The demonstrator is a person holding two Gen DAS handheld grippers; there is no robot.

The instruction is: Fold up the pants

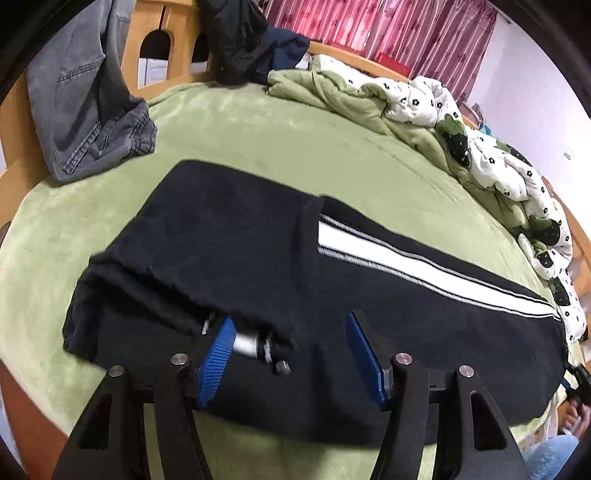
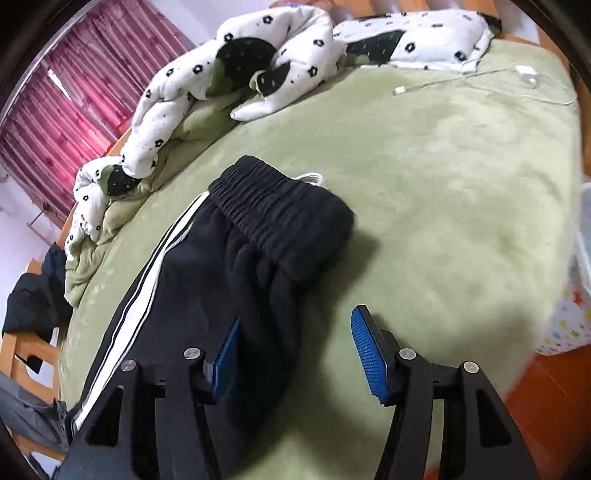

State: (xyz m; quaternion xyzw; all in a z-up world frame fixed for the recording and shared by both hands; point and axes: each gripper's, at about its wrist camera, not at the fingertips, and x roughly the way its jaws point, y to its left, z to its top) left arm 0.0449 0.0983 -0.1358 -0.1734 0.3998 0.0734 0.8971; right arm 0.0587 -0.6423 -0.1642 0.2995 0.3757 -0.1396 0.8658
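Black pants (image 1: 229,251) with white side stripes (image 1: 406,266) lie flat and lengthwise on the green bed sheet (image 1: 258,140). My left gripper (image 1: 291,350) hovers over their near edge at the leg end. Its blue pads (image 1: 216,354) stand apart without pressing the cloth, and a silver-tipped cord (image 1: 247,343) lies between them. In the right wrist view the gathered elastic waistband (image 2: 280,206) lies ahead on the sheet (image 2: 443,184). My right gripper (image 2: 295,350) is open just behind it, the left pad (image 2: 225,350) over the black cloth and the right pad over bare sheet.
Grey jeans (image 1: 92,110) hang over the wooden bed frame (image 1: 166,33) at the back left, beside dark clothes (image 1: 240,44). A white flowered quilt (image 2: 229,81) is bunched along the far side. A white cable (image 2: 480,77) lies on the sheet. The bed edge and orange floor (image 2: 554,387) are at the right.
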